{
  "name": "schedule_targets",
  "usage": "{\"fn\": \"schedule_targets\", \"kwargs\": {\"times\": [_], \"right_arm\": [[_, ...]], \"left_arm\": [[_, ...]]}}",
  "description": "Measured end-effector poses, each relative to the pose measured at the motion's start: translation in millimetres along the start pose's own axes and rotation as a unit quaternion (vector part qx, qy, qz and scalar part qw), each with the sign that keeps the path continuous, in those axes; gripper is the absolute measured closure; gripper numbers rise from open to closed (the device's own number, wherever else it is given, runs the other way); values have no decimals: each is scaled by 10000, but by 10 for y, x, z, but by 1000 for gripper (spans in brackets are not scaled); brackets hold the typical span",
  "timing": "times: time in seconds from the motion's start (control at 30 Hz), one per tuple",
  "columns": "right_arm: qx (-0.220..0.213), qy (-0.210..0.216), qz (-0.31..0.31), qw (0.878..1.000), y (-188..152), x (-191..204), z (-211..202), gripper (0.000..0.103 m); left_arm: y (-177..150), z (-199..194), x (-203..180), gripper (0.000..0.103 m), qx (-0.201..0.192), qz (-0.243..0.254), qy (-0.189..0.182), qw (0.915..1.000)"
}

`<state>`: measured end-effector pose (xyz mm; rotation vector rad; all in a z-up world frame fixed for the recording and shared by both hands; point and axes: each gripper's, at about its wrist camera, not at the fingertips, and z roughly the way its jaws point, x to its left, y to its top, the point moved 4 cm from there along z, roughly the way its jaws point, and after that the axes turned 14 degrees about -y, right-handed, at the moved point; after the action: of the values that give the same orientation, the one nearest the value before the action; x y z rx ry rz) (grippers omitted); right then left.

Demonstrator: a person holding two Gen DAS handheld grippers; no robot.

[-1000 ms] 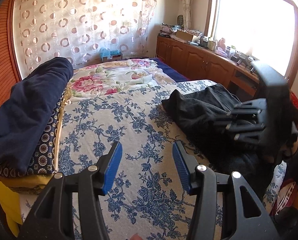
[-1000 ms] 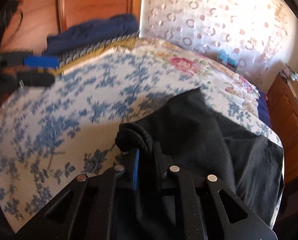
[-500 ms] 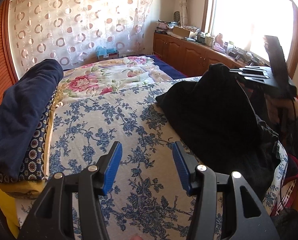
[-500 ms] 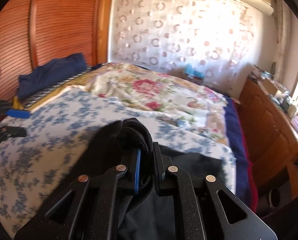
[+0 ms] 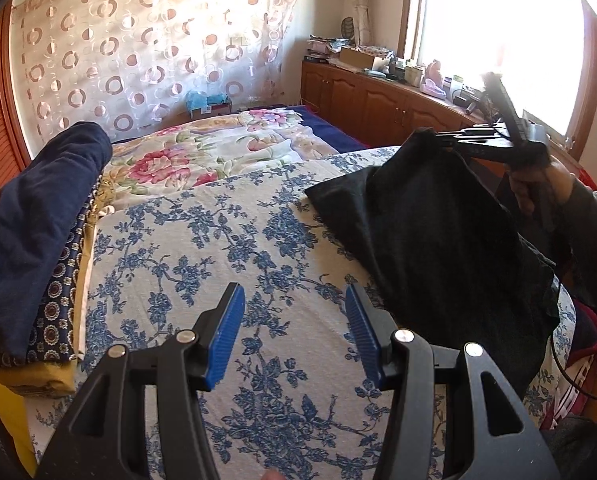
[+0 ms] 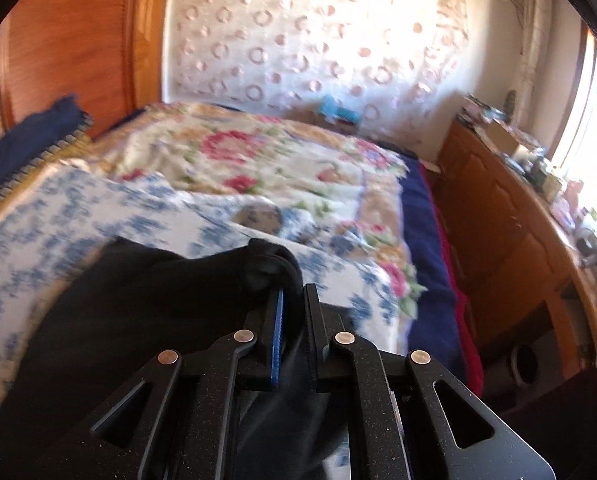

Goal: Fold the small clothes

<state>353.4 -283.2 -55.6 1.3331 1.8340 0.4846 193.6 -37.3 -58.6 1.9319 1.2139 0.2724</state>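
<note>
- While the right gripper point(image 6: 292, 312) lifts a black garment point(image 5: 438, 232), clamped on its bunched edge, spreading begins.
- Left gripper point(image 5: 294, 332), jaws apart and empty above the bedspread point(image 5: 218, 248), likely must catch a free corner next.

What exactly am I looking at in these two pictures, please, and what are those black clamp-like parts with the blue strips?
They are two hand-held grippers, one in each of a person's hands, each with a fisheye camera looking along its fingers. In the left camera's picture, the left gripper hangs open above a blue-flowered bedspread, holding nothing. Farther right, the person's right hand holds the right gripper. The other picture is that gripper's own view: it is shut on a corner of a black garment, lifting it while the rest trails on the bed. Folded navy bedding lies at the left.
</note>
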Motion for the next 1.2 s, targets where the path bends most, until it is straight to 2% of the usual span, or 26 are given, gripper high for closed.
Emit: {"fn": "schedule_targets", "kwargs": {"times": [0.1,0.13,0.17,0.2,0.37,0.47,0.73,0.93,0.97,1.03,1.07,1.13,1.2], "right_arm": [[192,-238,223,9993,-72,-182,72,94],[203,-228,290,9991,-90,-231,57,91],[201,-203,373,9989,-110,-282,25,82],[172,-145,448,9987,-125,-329,-28,76],[31,213,594,9980,-263,-363,-421,73],[-4,392,614,9973,-432,-323,-677,58],[121,890,470,9948,-1088,-51,-1309,56],[353,1165,251,9922,-1471,280,-1415,56],[450,1136,173,9924,-1541,332,-1387,57],[503,1059,105,9931,-1626,346,-1360,76],[446,1009,134,9938,-1648,312,-1384,94],[325,1098,242,9931,-1649,228,-1465,102],[83,1000,316,9945,-1653,126,-1628,102]], "left_arm": [[-3,30,-62,51,38,48,-43,10000],[1,39,-75,51,45,55,-53,10000],[2,50,-93,51,53,62,-64,9999],[2,61,-108,51,60,68,-78,9999],[-29,132,-256,51,82,109,-210,9997],[-58,169,-370,51,91,143,-294,9994],[-173,256,-758,51,206,368,-450,9981],[-267,279,-965,51,273,436,-478,9975],[-284,281,-988,51,285,427,-469,9976],[-313,286,-1011,51,300,393,-463,9977],[-327,280,-1022,51,301,356,-462,9978],[-343,264,-1041,51,295,295,-494,9979],[-347,236,-1054,51,295,251,-506,9980]]}}
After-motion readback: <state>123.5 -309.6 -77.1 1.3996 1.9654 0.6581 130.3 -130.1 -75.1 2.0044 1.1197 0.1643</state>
